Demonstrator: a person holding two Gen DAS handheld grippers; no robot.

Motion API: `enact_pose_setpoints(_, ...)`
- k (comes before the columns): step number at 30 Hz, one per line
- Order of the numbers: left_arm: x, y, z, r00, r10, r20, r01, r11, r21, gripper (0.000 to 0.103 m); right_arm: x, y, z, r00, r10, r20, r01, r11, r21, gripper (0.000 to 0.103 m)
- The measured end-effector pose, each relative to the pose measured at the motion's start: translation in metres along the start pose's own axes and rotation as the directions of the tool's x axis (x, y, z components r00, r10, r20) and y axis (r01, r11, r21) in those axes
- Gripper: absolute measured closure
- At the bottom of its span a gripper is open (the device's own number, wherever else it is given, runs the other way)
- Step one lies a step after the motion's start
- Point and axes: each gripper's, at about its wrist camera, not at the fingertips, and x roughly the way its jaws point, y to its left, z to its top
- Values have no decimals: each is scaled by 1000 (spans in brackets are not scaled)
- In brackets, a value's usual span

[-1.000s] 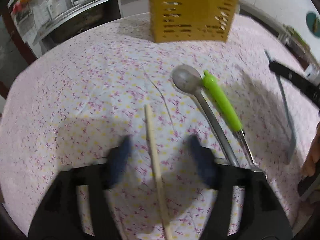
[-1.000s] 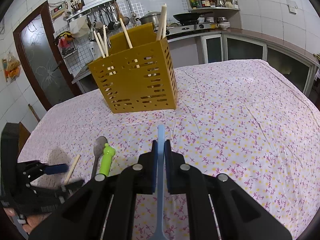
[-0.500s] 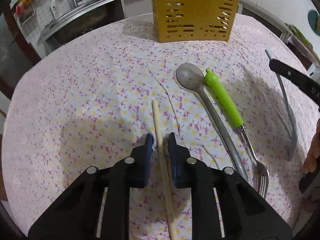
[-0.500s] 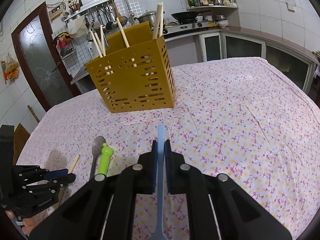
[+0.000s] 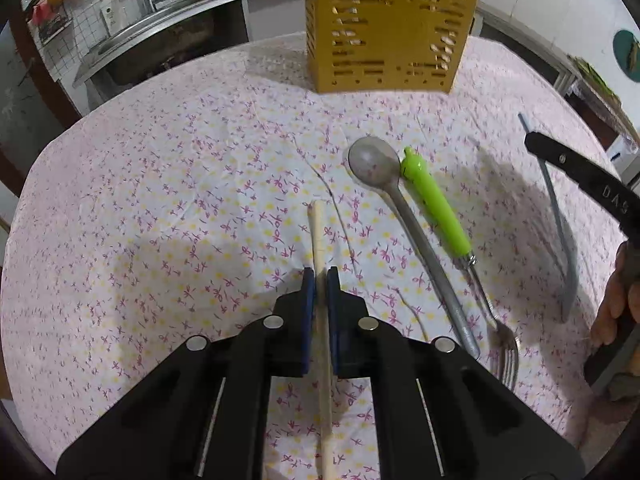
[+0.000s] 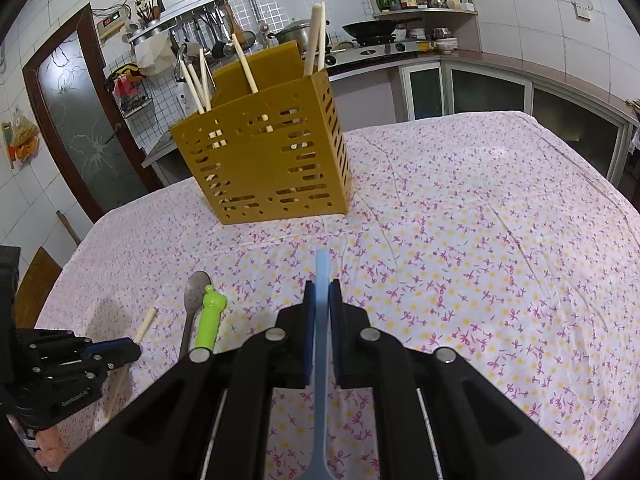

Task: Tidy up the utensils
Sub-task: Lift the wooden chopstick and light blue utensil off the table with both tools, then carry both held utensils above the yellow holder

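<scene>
Left gripper [image 5: 319, 280] jaws just closed, clamped on one chopstick [image 5: 318, 228]; right gripper [image 6: 321, 292] clamped on one blue utensil [image 6: 322, 268]. One spoon [image 5: 376, 164], one fork [image 5: 434, 204] at 2 o'clock on surface [image 5: 160, 184]. One yellow holder [image 6: 260, 164], six chopsticks inside.

The holder [image 6: 264, 164] stands on the bench [image 6: 480, 240] toward its far side, with chopsticks [image 6: 316, 36] upright in it. Nearer, in the right wrist view, a spoon [image 6: 194, 300] and fork [image 6: 210, 320] lie side by side, touching, the spoon to the left. Left of them lies a chopstick [image 5: 318, 236], between the left claw's [image 5: 320, 280] pads. The right claw [image 6: 322, 296] sits right of the fork, a utensil [image 6: 322, 276] between its pads.
</scene>
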Motion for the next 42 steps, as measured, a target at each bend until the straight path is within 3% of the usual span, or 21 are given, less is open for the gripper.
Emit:
enact_pose_setpoints(12,14,0,15,997,-21,-73,23,1000,21,99,3,2,-2,1000,2,-20,-2,1000,-8,96)
enact_pose_setpoints(16,-5,6,12,997,-79,1,79,997,-5,99,0,0,-1,1000,2,-6,-2,1000,0,96)
enact_pose_setpoints(21,-38,10,17,984,-114,134,115,993,-7,99,-6,2,0,1000,10,26,-10,1000,-6,96)
enact_pose_setpoints(25,-50,11,22,971,-129,204,137,990,-28,99,-22,5,7,996,27,87,-26,1000,-17,96)
enact_pose_setpoints(28,-65,16,29,946,-149,288,172,984,-55,99,-28,7,12,993,33,111,-31,999,-22,96)
enact_pose_setpoints(31,-64,20,36,942,-150,301,177,982,-64,99,-28,10,14,993,25,117,-21,999,-36,96)
enact_pose_setpoints(34,-69,23,41,917,-172,361,206,977,-60,99,-30,12,16,992,20,125,-15,999,-45,96)
enact_pose_setpoints(42,-74,24,54,887,-196,418,237,970,-49,99,-40,19,22,985,9,170,4,997,-74,96)
